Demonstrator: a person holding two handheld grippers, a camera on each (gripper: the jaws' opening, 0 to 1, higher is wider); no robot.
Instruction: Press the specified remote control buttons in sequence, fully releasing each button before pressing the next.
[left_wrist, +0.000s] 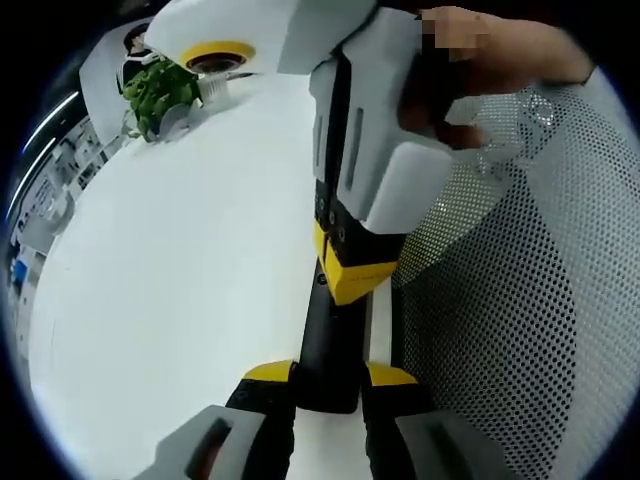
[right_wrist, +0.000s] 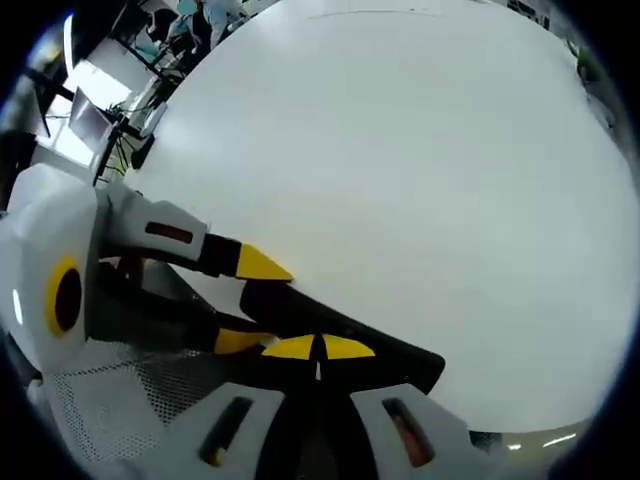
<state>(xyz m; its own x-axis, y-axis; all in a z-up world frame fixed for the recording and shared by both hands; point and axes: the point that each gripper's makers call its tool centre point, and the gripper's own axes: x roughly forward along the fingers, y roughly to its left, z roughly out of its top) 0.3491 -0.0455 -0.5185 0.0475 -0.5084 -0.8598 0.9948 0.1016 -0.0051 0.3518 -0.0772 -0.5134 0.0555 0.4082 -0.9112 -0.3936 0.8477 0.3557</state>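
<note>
My left gripper clamps the near end of the black remote to steady it for pressing; my right gripper, jaws together, touches its top as a pressing tip. The left gripper view adds a plant far ahead and a perforated mat to the right; the right gripper view shows the remote's far end over the white table.

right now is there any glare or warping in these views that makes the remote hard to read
Left gripper view: the white table is washed out and curved by the fisheye; the black remote reads as a featureless dark bar. Right gripper view: the remote is again too dark to show buttons, and the table looks flat white.
</note>
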